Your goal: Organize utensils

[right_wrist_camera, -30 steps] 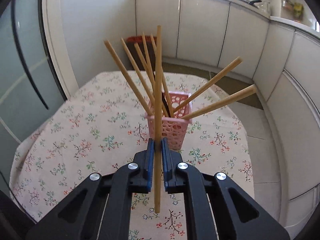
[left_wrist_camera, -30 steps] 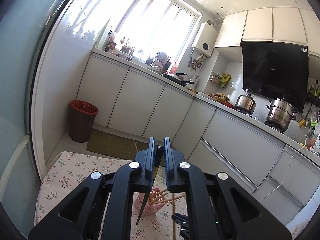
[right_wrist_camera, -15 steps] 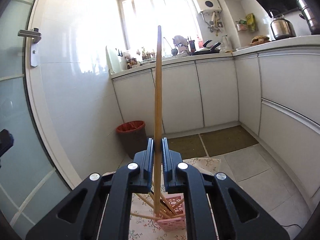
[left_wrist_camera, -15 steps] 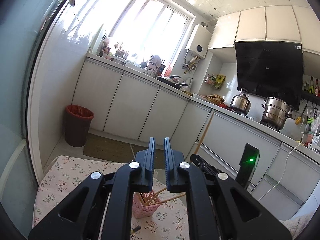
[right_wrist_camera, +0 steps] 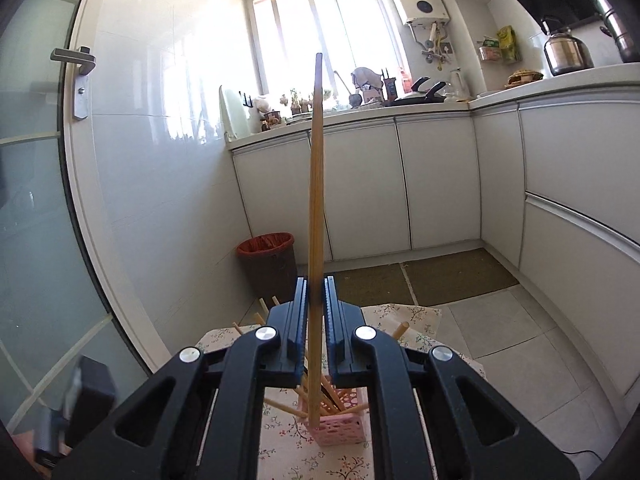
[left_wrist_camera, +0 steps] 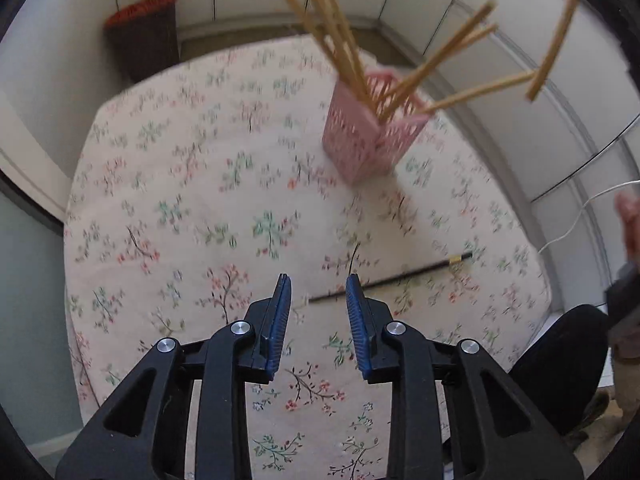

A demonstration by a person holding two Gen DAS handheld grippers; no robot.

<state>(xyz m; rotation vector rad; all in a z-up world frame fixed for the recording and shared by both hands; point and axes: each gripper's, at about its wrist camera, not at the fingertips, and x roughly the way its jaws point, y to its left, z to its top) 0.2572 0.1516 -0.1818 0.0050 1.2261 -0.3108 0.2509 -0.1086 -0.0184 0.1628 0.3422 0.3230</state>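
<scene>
Since half a second ago the left claw (left_wrist_camera: 319, 282) has tipped down from facing the kitchen cabinets to face the worktop (left_wrist_camera: 168, 184), and its jaws, then nearly together, now stand wide apart with nothing between them. The right claw (right_wrist_camera: 316, 285) has kept its grip, jaws narrowed on a wooden chopstick (right_wrist_camera: 315, 184) that stands upright, its lower tip reaching down to the rim of the pink basket (right_wrist_camera: 344, 432).

In the left wrist view the pink basket (left_wrist_camera: 360, 136) sits on the far right part of the floral-clothed worktop, with a fan of wooden chopsticks (left_wrist_camera: 340, 40) leaning out of it in several directions. The held chopstick (left_wrist_camera: 554, 46) shows at the far right, above and to the right of the basket; this view is blurred. A dark chopstick with a pale band (left_wrist_camera: 400, 278) lies flat on the cloth, just beyond the left claw's right finger and well apart from the basket.

Beyond the worktop, a brown bin with a red liner (right_wrist_camera: 267, 264) stands on the floor by the white cabinets (right_wrist_camera: 436, 184), and a dark mat (right_wrist_camera: 452, 276) lies along their base.
</scene>
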